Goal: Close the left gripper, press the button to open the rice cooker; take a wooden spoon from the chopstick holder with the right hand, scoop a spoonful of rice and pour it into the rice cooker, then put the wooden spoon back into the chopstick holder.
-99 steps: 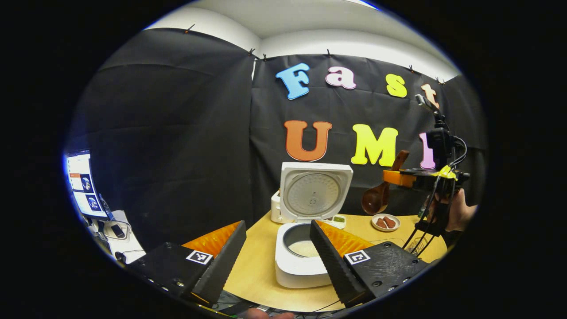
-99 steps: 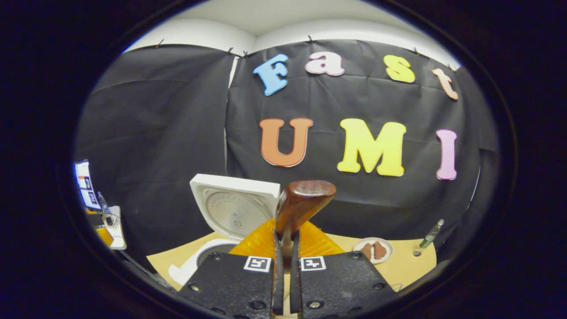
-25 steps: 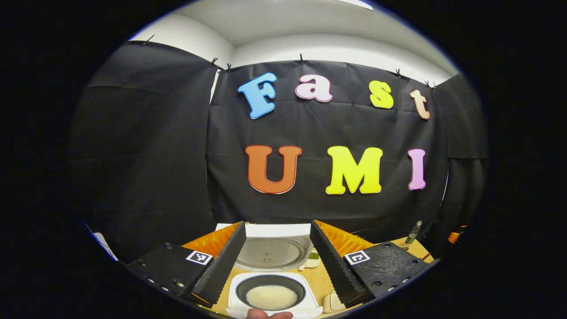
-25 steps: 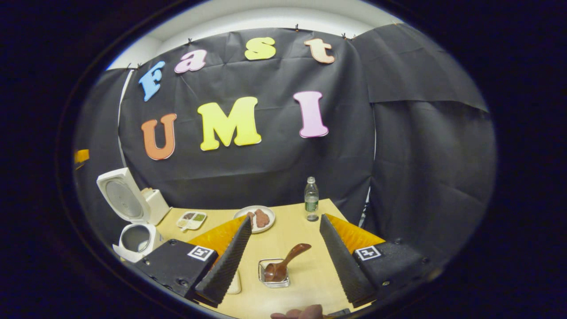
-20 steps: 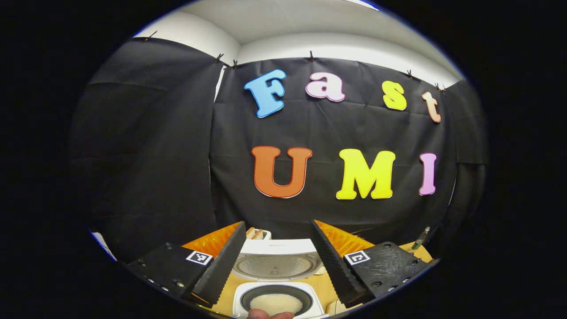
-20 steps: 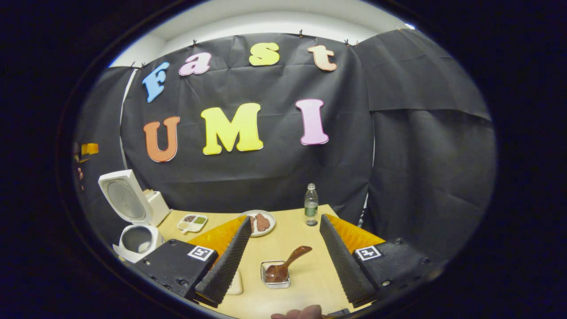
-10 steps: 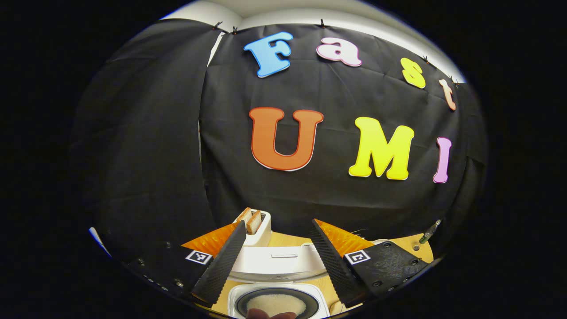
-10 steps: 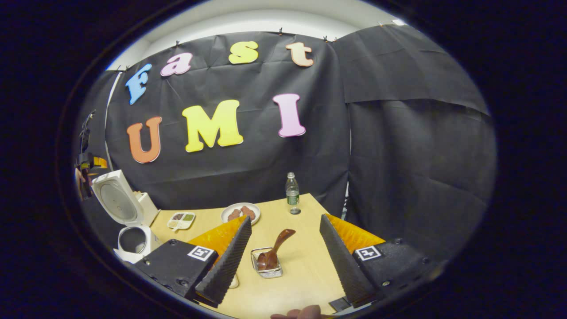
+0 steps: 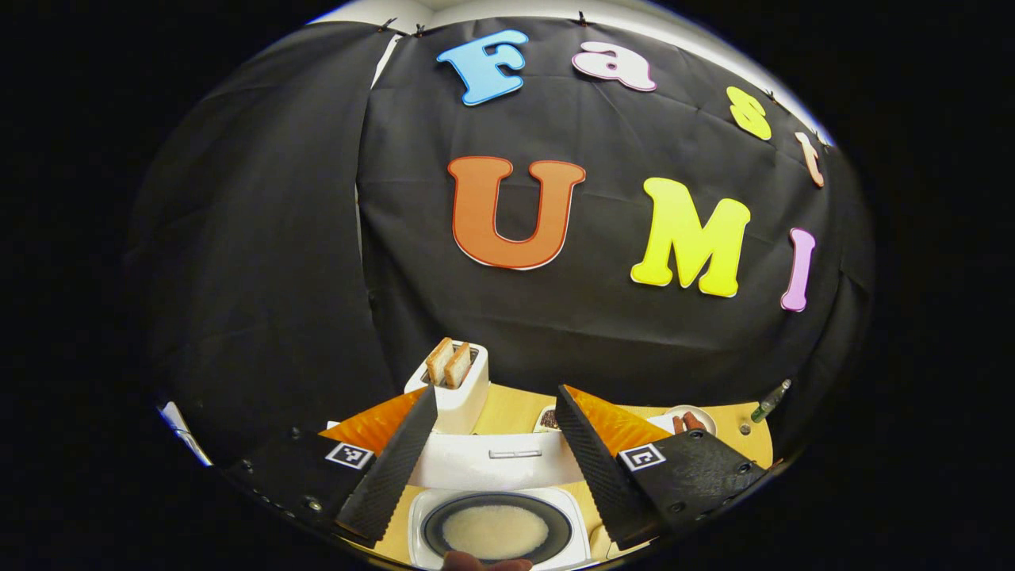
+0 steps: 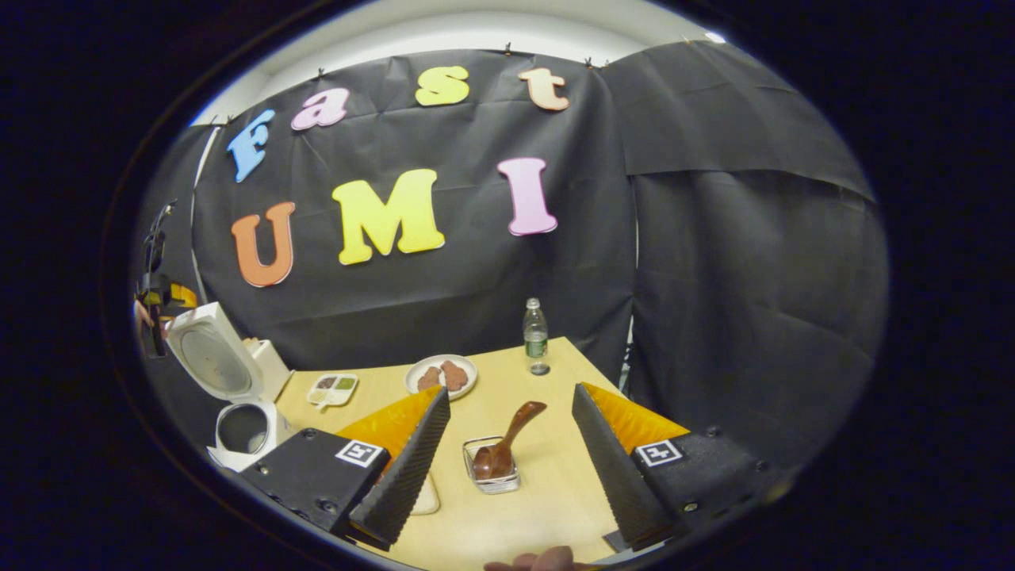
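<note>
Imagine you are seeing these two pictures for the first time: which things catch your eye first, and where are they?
In the left gripper view, the white rice cooker sits open at the bottom between the open left hand-held gripper, with pale rice in its dark pot. Behind it stands a white toaster holding two toast slices. In the right gripper view, a brown wooden spoon rests in a small wire chopstick holder on the tan table.

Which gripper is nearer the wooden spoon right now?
Right. The right gripper is open just above the wooden spoon, which sits in the chopstick holder. The left gripper is open over the rice cooker, across the table.
</note>
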A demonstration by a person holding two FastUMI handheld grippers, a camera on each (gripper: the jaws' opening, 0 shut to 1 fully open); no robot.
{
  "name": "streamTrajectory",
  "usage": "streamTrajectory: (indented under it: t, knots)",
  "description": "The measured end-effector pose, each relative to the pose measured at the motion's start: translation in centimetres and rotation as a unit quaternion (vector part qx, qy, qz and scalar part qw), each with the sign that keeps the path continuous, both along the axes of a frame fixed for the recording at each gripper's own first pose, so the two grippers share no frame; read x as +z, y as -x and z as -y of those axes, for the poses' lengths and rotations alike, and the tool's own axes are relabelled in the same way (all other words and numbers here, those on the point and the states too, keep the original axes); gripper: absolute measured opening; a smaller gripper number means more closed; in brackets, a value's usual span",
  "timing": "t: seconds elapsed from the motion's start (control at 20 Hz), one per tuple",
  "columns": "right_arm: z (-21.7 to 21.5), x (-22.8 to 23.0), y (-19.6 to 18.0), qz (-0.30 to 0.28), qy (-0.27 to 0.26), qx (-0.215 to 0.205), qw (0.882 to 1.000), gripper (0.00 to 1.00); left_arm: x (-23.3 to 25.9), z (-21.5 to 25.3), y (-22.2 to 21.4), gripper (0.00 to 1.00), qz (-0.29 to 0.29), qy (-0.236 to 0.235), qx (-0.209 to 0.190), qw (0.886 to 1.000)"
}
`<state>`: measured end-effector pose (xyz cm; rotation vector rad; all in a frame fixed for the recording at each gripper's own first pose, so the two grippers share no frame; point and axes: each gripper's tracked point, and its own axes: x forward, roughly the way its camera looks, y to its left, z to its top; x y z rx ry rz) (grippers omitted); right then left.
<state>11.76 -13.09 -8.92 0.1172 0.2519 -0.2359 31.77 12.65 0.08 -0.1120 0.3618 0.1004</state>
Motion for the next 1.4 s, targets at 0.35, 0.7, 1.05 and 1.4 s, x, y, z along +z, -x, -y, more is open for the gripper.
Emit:
streamTrajectory:
  t: [0.35,0.7,1.05,1.4]
  knots:
    - [-2.6,-1.0,-0.4,-0.007,-0.008,0.05,0.999,1.0,-3.7,2.4,7.6,0.96,-0.066,0.045,-0.003,0.997]
    - [-4.2,-2.2,1.0,-0.023,-0.013,0.072,0.997,1.0,-11.7,4.9,14.4,0.96,-0.151,0.09,-0.021,0.984]
    - [-4.9,-3.2,1.9,-0.041,-0.01,0.082,0.996,0.99,-17.6,6.0,16.5,0.97,-0.221,0.101,-0.02,0.97]
    - [-4.9,-3.2,1.1,-0.044,-0.016,0.087,0.995,0.99,-19.9,6.0,17.1,0.96,-0.269,0.097,-0.013,0.958]
